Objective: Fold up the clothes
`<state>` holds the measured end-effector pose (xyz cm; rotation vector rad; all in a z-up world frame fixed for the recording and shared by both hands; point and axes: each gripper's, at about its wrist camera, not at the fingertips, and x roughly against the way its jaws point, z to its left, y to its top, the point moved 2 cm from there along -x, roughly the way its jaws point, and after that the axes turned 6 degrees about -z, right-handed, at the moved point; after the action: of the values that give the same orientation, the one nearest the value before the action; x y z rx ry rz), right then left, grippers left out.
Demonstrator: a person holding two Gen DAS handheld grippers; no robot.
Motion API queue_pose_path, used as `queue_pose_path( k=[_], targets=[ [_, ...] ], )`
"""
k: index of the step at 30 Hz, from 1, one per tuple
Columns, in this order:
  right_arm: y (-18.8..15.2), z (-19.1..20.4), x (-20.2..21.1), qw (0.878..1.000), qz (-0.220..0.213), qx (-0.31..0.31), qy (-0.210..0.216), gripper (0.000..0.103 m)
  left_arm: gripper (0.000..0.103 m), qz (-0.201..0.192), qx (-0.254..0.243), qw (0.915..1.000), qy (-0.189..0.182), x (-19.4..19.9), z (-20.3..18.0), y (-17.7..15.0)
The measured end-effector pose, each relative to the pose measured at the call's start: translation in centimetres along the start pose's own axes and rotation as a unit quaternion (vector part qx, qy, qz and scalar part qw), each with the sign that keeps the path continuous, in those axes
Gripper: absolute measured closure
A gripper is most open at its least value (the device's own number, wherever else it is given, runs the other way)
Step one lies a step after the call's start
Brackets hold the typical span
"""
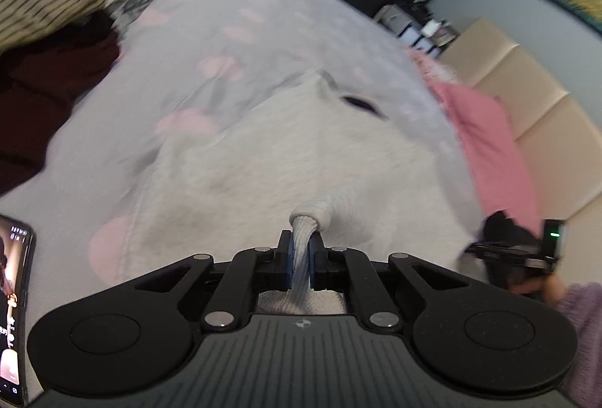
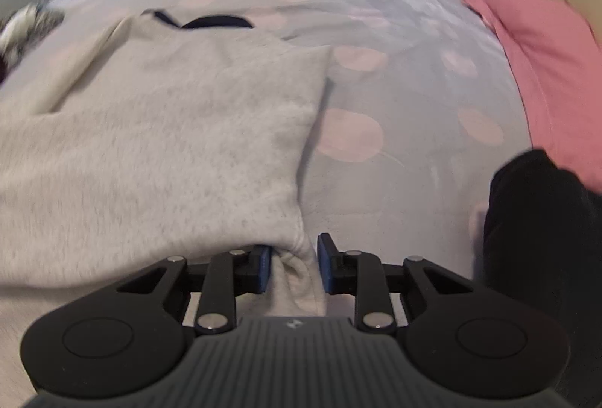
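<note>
A light grey sweatshirt (image 1: 301, 144) lies spread on the bed, its dark-lined collar (image 2: 218, 21) at the far end. My left gripper (image 1: 300, 242) is shut on a ribbed fold of its near hem, and the cloth bunches up just past the pads. In the right wrist view the sweatshirt (image 2: 169, 144) fills the left half. Its near right corner sits between the jaws of my right gripper (image 2: 294, 254). A gap shows between the cloth and the right pad (image 2: 328, 269), so the jaws stand open around it.
The bed cover (image 1: 225, 13) is grey with pink dots. A pile of striped and dark red clothes (image 1: 45, 32) lies far left, a phone (image 1: 13, 295) at the near left. A pink blanket (image 2: 545, 50) and a black garment (image 2: 545, 220) lie on the right, by a beige headboard (image 1: 526, 88).
</note>
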<state>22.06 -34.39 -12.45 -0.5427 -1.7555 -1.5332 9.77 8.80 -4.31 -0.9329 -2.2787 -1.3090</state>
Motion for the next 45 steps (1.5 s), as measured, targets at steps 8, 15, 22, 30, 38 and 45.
queue_pose_path(
  k=[8,15,22,30,38,45],
  targets=[
    [-0.2,-3.6,-1.4,0.987,0.048,-0.147,0.046,0.064,0.098,-0.028,0.034,0.9976,-0.054,3.0,-2.5,1.9],
    [-0.3,-3.6,1.3,0.987,0.024,-0.137,0.080,0.059,0.098,-0.055,0.034,0.9962,-0.059,4.3,-3.6,4.3],
    [-1.3,-4.8,3.1,0.990,-0.008,-0.122,0.073,0.058,0.098,-0.057,0.005,0.9966,-0.059,3.8,-5.7,6.0],
    [-2.7,-0.9,3.5,0.995,-0.044,0.074,0.044,0.063,0.098,-0.066,-0.014,0.9955,-0.067,3.7,-7.9,7.7],
    [-4.9,4.6,2.1,0.955,-0.058,0.290,-0.010,0.065,0.098,-0.072,-0.027,0.9936,-0.083,3.8,-10.2,8.7],
    [-3.9,5.7,1.5,0.945,-0.085,0.312,-0.036,0.078,0.098,-0.079,-0.020,0.9900,-0.116,4.6,-12.0,9.2]
  ],
)
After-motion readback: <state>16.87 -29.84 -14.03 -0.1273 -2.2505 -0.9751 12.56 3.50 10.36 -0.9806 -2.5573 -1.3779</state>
